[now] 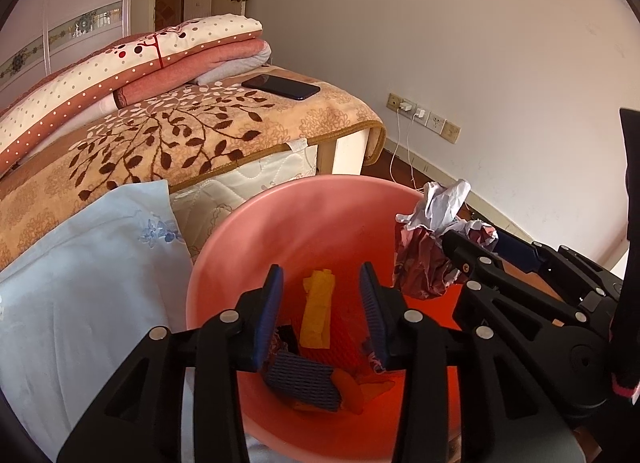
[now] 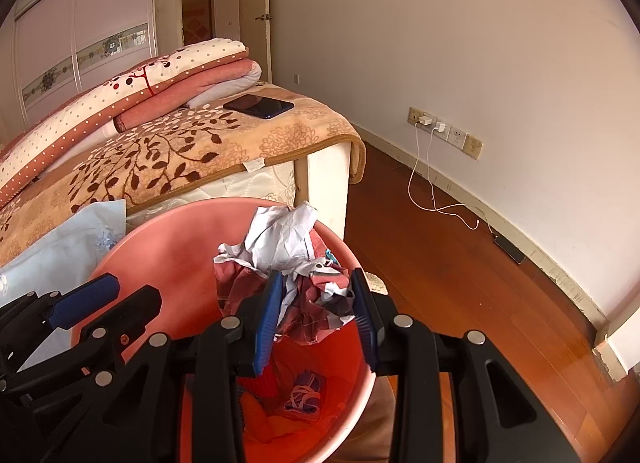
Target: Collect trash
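Observation:
A pink trash bin stands beside the bed; it also shows in the right wrist view. Inside lie a yellow scrap, a dark woven piece and orange scraps. My left gripper is open and empty over the bin's mouth. My right gripper is shut on a crumpled wad of red and white paper and holds it above the bin's right rim. The wad and right gripper also show in the left wrist view.
A bed with a leaf-patterned blanket, folded quilts, a black phone and a light blue pillow lies left of the bin. Wall sockets with white cables and wood floor are to the right.

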The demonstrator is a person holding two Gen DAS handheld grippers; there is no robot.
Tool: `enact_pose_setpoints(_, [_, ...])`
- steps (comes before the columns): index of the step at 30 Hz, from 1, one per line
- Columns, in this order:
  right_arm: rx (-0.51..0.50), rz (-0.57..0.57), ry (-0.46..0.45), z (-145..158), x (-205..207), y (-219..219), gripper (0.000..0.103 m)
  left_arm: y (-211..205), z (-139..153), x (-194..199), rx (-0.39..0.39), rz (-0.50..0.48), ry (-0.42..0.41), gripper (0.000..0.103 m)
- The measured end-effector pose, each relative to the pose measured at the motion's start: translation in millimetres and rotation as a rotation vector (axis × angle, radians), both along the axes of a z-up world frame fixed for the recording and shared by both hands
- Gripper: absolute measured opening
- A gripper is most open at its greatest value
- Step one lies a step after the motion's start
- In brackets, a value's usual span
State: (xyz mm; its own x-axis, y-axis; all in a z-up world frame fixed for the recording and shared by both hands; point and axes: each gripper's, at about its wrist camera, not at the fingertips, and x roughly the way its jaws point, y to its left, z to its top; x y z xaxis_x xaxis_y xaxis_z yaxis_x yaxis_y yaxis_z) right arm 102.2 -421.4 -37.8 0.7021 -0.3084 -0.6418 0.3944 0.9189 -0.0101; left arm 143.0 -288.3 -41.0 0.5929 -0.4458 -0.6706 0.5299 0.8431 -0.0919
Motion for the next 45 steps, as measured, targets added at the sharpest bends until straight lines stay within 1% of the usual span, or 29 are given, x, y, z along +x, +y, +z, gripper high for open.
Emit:
enact_pose_setpoints(7, [0.006, -0.007, -0.005, 0.3, -0.6, -2.3, 0.034, -0.1, 0.6, -0.1, 0.002, -0.001, -0.003, 0.04])
enact_pose_setpoints(9, [0.01, -0.013, -0.011, 0.7, -1.6, -3.6, 0.039, -0.4, 0.7, -0.1, 0.003, 0.001, -0.003, 0.04])
enact_pose_setpoints(10, [0.011, -0.016, -0.017, 1.2, -2.3, -4.4, 0.045, -0.4, 0.7, -0.1, 0.002, 0.0, -0.003, 0.04])
enact_pose_setpoints(11, [0.008, -0.02, -0.023, 1.6, -3.0, -3.8, 0.048, -0.4, 0.5, -0.2, 0.002, 0.001, -0.003, 0.04])
enact_pose_setpoints(30, [0.003, -0.014, -0.04, 7.8, -12.5, -2.7, 0.048, -0.3, 4.5, -7.0, 0.006, -0.005, -0.024, 0.04])
enact_pose_setpoints(39, [0.0, -0.008, -0.062, 16.1, -24.6, 0.5, 0.048, 7.4, 13.1, -10.1, -0.003, 0.024, -0.053, 0.04])
enact_pose_setpoints(45, [-0.021, -0.004, -0.084, 24.9, -35.0, 6.3, 0.05, 12.4, 23.6, -14.8, -0.018, 0.036, -0.077, 0.04])
